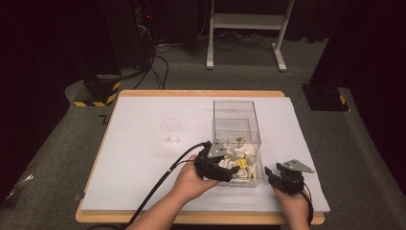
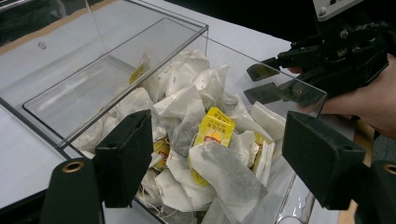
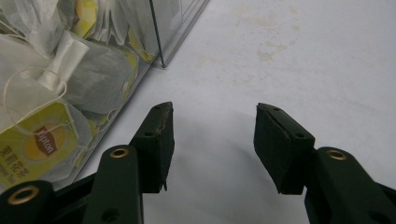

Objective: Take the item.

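A clear plastic box [image 1: 237, 120] stands right of the table's middle, its near half heaped with white tea bags [image 1: 242, 155] carrying yellow tags. My left gripper [image 1: 229, 171] hangs open over the box's near left corner; in the left gripper view its jaws straddle the tea bags [image 2: 205, 140] with nothing between them. My right gripper [image 1: 271, 176] rests open on the table just right of the box. In the right gripper view its jaws are spread over bare white table, and the box wall [image 3: 159, 42] with tea bags [image 3: 42, 93] behind it lies to the left.
An upside-down clear glass [image 1: 171, 129] stands on the white table [image 1: 143, 143] left of the box. The box's far half holds nothing. My right gripper [image 2: 275, 79] shows beyond the box in the left gripper view. Dark floor, cables and a white frame [image 1: 249, 21] lie behind.
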Available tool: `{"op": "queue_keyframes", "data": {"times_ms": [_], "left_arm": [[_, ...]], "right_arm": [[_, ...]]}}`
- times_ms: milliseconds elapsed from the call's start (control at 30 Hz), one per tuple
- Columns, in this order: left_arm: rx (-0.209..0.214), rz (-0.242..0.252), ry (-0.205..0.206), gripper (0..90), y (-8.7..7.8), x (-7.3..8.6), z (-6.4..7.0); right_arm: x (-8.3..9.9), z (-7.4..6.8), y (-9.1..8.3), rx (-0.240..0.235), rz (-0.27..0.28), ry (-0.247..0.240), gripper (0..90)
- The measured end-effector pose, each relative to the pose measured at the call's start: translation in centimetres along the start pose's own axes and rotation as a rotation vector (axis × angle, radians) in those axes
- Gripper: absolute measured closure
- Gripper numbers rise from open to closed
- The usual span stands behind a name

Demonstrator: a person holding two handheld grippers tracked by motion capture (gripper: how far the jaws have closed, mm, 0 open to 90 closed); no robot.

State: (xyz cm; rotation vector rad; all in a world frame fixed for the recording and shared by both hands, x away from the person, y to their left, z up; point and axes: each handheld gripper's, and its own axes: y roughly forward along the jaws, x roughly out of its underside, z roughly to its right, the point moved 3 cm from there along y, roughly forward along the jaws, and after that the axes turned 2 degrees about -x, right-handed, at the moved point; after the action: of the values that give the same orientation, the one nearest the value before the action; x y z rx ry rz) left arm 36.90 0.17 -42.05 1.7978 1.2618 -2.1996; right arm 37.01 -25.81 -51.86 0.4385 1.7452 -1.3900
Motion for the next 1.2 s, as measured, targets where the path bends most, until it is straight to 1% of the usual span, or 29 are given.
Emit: {"op": "queue_keyframes", "data": {"times_ms": [167, 267, 300, 333, 400, 433, 500, 600, 667, 733, 767, 800, 867, 933, 1033, 1067, 1200], "left_arm": [[0.003, -0.001, -0.010, 26.8, 0.1, -0.1, -0.2], [0.018, -0.014, -0.022, 28.9, 0.2, -0.1, -0.3], [0.014, -0.017, -0.023, 30.0, 0.3, 0.0, -0.2], [0.008, -0.021, -0.015, 30.6, 0.3, 0.0, -0.2], [0.007, -0.030, -0.011, 33.3, 0.5, 0.1, -0.2], [-0.001, -0.035, -0.013, 33.4, 0.5, 0.1, -0.2], [0.000, -0.041, -0.012, 35.7, 0.6, 0.1, -0.2], [-0.012, -0.049, -0.013, 37.8, 0.7, 0.1, -0.3], [-0.020, -0.058, -0.004, 42.6, 0.8, 0.2, -0.3], [-0.011, -0.073, 0.004, 45.5, 0.9, 0.3, -0.2], [-0.006, -0.084, 0.011, 46.8, 1.0, 0.3, -0.1], [-0.007, -0.093, 0.023, 50.0, 1.0, 0.4, -0.1], [-0.012, -0.106, 0.037, 52.2, 1.1, 0.4, 0.1], [0.002, -0.124, 0.050, 55.2, 1.3, 0.5, 0.2], [-0.003, -0.151, 0.067, 56.0, 1.7, 0.5, 0.5], [-0.005, -0.157, 0.066, 56.0, 1.8, 0.6, 0.5], [0.009, -0.189, 0.059, 56.2, 2.2, 0.7, 0.5]], "right_arm": [[0.0, 0.0, 0.0, 0.001, -0.001, -0.003, 47.9], [0.0, 0.0, 0.0, 0.001, -0.001, -0.002, 47.9], [0.0, 0.0, 0.0, 0.001, -0.001, -0.005, 47.9], [0.0, 0.0, 0.0, 0.001, -0.001, -0.005, 47.9], [0.0, 0.0, 0.0, 0.001, -0.002, -0.002, 47.9], [0.0, 0.0, 0.0, 0.001, -0.001, -0.003, 47.9], [0.0, 0.0, 0.0, 0.000, 0.000, -0.005, 47.9], [0.0, 0.0, 0.0, 0.000, -0.001, -0.004, 47.9], [0.0, 0.0, 0.0, 0.000, 0.000, -0.005, 47.8], [0.0, 0.0, 0.0, -0.001, 0.001, -0.003, 47.8], [0.0, 0.0, 0.0, -0.002, 0.001, -0.004, 47.8], [0.0, 0.0, 0.0, -0.002, 0.001, -0.003, 47.8], [0.0, 0.0, 0.0, -0.002, 0.001, -0.004, 47.8], [0.0, 0.0, 0.0, -0.002, 0.001, -0.003, 47.8], [0.0, 0.0, 0.0, -0.001, 0.000, -0.005, 47.8], [0.0, 0.0, 0.0, 0.000, 0.000, -0.006, 47.8], [0.0, 0.0, 0.0, -0.002, 0.002, 0.002, 47.7]]}}
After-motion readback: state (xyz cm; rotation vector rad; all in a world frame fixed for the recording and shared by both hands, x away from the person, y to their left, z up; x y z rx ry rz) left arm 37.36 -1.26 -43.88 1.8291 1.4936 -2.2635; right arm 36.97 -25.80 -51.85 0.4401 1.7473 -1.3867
